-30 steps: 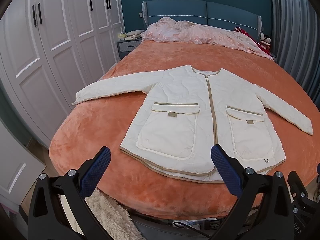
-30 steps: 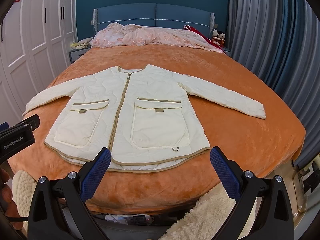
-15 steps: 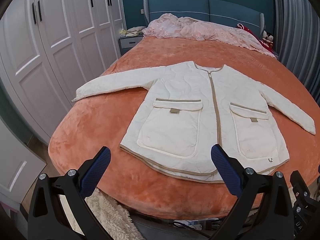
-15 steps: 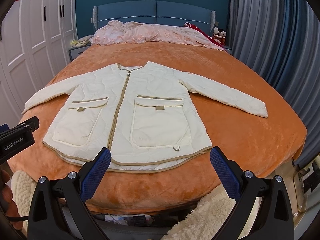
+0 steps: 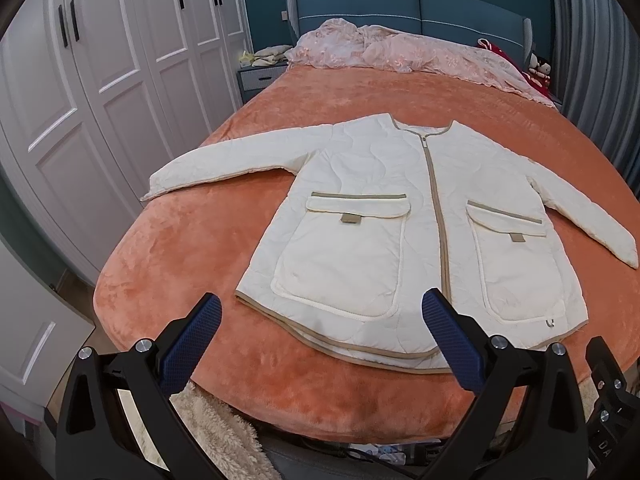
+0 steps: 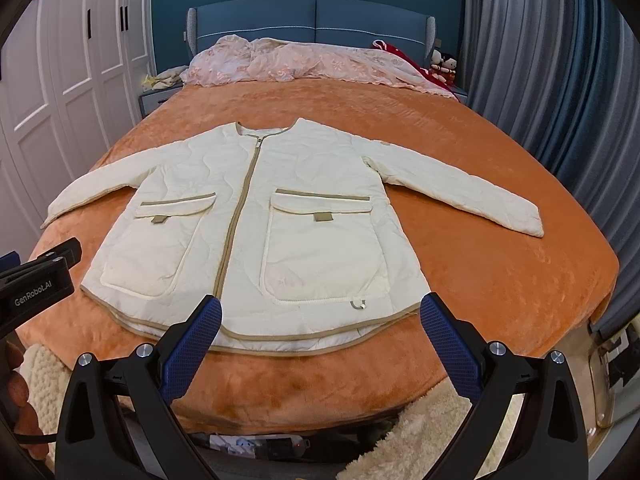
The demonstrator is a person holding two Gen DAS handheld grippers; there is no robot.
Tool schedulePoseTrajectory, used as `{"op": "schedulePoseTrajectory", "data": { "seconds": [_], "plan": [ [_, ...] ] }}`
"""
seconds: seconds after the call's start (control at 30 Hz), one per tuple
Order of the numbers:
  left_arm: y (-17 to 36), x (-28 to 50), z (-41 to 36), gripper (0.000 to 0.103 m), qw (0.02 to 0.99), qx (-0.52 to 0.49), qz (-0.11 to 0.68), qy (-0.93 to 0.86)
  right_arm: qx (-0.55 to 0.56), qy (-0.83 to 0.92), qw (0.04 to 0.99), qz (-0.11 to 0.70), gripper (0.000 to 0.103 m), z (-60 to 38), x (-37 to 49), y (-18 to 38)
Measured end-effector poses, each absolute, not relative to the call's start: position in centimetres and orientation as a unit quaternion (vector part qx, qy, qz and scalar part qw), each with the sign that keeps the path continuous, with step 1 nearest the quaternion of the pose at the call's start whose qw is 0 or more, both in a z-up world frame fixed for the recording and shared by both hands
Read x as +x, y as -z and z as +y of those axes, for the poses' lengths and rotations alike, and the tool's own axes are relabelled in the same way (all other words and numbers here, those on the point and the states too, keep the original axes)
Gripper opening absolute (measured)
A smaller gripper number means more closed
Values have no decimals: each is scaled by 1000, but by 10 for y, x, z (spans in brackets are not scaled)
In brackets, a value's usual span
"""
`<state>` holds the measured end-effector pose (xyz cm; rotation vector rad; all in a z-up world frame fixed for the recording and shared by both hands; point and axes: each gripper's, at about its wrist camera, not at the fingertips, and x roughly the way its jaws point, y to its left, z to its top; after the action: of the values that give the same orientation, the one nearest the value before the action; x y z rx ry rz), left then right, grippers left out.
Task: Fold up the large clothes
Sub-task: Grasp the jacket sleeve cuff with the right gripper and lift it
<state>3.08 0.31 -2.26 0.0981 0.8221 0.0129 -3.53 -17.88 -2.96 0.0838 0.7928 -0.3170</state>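
While both grippers hung spread wide, a cream quilted jacket (image 5: 404, 216) lay flat.
Left gripper (image 5: 320, 340) and right gripper (image 6: 320, 340) held nothing above the orange bedspread (image 6: 500, 272).

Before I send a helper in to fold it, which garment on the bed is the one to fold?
On the orange bedspread, nearest the foot, lies a cream quilted jacket, spread flat with sleeves out. Tan zip and pocket trim distinguish it from the crumpled pink quilt by the headboard.

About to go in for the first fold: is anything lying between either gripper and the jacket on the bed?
Nothing visible. The cream jacket lies flat and zipped on the orange bedspread, sleeves spread, nothing on it. The left gripper and right gripper are both open, short of the hem, with only bare bedspread between. The pink bedding sits far off at the headboard.
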Motion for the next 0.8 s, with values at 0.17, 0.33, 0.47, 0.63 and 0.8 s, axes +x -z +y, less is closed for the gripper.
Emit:
{"op": "schedulePoseTrajectory", "data": {
  "seconds": [0.17, 0.33, 0.47, 0.63, 0.8],
  "plan": [
    [29, 43, -4, 98, 913, 53, 404, -6, 48, 160, 908, 384, 98, -195, -23, 36],
    [40, 71, -13, 98, 909, 53, 413, 4, 69, 190, 909, 364, 98, -250, -4, 46],
    [48, 104, -16, 98, 909, 36, 415, 5, 97, 226, 907, 343, 98, -321, 14, 56],
    [59, 151, -27, 98, 911, 31, 410, -4, 150, 284, 894, 314, 98, -429, 39, 76],
    [75, 197, -46, 98, 912, 43, 407, -24, 221, 344, 863, 296, 98, -533, 59, 111]
  ]
}}
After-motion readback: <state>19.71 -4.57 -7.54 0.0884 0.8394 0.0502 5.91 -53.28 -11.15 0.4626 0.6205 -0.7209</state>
